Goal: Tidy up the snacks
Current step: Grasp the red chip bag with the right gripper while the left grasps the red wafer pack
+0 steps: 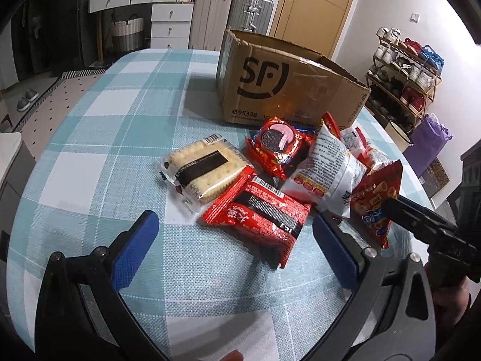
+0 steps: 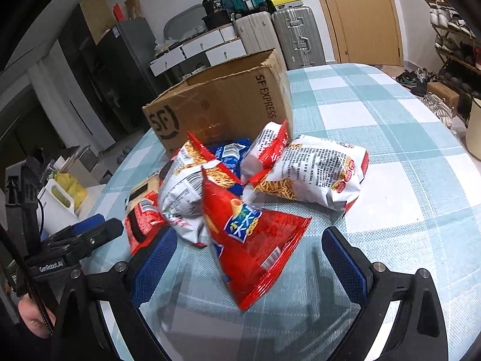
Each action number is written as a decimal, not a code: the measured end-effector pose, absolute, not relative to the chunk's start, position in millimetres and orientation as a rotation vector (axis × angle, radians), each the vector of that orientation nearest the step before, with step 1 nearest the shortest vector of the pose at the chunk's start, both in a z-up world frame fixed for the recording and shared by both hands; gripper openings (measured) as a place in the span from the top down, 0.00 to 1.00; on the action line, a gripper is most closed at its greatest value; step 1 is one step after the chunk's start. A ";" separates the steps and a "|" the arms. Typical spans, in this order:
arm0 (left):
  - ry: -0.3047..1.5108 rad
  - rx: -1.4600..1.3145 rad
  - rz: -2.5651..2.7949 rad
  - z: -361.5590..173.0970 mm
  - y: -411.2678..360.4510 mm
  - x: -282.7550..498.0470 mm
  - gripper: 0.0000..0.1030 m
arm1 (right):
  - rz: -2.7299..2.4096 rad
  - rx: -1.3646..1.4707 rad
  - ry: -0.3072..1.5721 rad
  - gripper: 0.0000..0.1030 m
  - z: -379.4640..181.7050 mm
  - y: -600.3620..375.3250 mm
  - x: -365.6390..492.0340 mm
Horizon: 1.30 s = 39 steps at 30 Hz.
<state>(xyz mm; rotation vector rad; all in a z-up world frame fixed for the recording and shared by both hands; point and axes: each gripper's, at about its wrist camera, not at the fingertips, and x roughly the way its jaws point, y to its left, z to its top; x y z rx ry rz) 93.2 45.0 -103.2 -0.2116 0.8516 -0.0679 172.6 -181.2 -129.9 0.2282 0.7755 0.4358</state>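
A pile of snack packs lies on the checked tablecloth in front of an open cardboard SF box (image 1: 288,84), which also shows in the right wrist view (image 2: 222,102). In the left wrist view, my left gripper (image 1: 234,225) is open and empty, just short of a flat red pack (image 1: 258,216). Beside that pack lie a clear cracker pack (image 1: 201,165), a red Oreo pack (image 1: 279,147) and a white bag (image 1: 327,168). My right gripper (image 2: 249,246) is open around the near end of a red puffed bag (image 2: 252,240), also seen in the left wrist view (image 1: 375,201). White bags (image 2: 312,171) lie behind it.
The table (image 1: 105,126) is round with a blue and white checked cloth. Suitcases (image 1: 252,9), white drawers (image 1: 171,21) and a wooden door (image 1: 315,3) stand behind. A shoe rack (image 1: 402,81) stands at the right. The right gripper's body (image 1: 427,225) shows at the left view's right edge.
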 end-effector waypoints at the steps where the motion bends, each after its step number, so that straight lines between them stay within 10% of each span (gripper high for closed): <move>1: 0.855 -0.214 -0.071 -104.2 45.0 93.3 0.01 | 0.440 0.235 0.784 0.04 -131.6 -180.9 175.5; 12: 0.872 -0.246 -0.080 -113.4 50.6 105.4 0.01 | 0.461 0.240 0.836 0.13 -138.1 -170.1 199.9; 18: 0.879 -0.264 -0.078 -117.9 54.9 106.9 0.01 | 0.513 0.225 0.849 0.46 -140.2 -161.8 204.0; 39: 0.892 -0.274 -0.068 -122.7 61.7 102.1 0.01 | 0.548 0.280 0.826 0.52 -140.3 -171.5 185.6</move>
